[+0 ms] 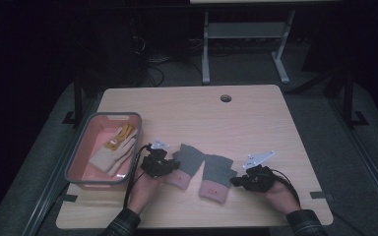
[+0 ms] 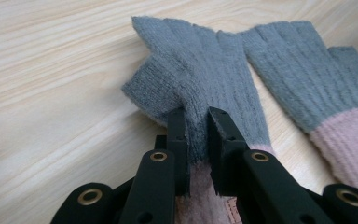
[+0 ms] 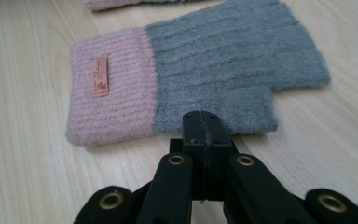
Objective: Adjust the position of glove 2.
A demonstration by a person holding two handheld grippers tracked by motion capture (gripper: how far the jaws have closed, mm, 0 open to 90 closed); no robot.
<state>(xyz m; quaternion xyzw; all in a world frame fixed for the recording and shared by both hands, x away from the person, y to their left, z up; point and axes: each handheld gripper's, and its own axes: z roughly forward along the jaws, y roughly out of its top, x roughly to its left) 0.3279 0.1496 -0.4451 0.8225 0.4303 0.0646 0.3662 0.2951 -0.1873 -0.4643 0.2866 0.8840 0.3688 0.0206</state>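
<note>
The wooden table (image 1: 256, 118) carries everything, and the left glove serves here as the marker for places. Far to the left of that glove, at the table's left edge, sits a grey-rimmed pink bin (image 1: 81, 147) holding a cream and yellow work glove (image 1: 114, 150). Just right of the bin, the left gripper (image 1: 170, 166) rests in the person's left hand (image 1: 145, 189), a cable trailing back from it. Its jaws are clamped on the left glove (image 2: 200, 84), a grey knitted fingerless glove with a pink cuff; the left gripper view shows the knit pinched between the black pads at the base of the thumb, near where grey meets pink. The glove lies flat on the wood, fingers pointing away from the person.

Just beside it on the right, close but apart in the high view, lies the right glove (image 3: 205, 74), its match, with a small tan label (image 3: 99, 76) on the pink cuff. Right of that, the right gripper (image 3: 204, 122) is held in the right hand (image 1: 278, 194). Its jaws are pressed fully together with nothing between them, the tips sitting at the edge of the right glove's thumb.
</note>
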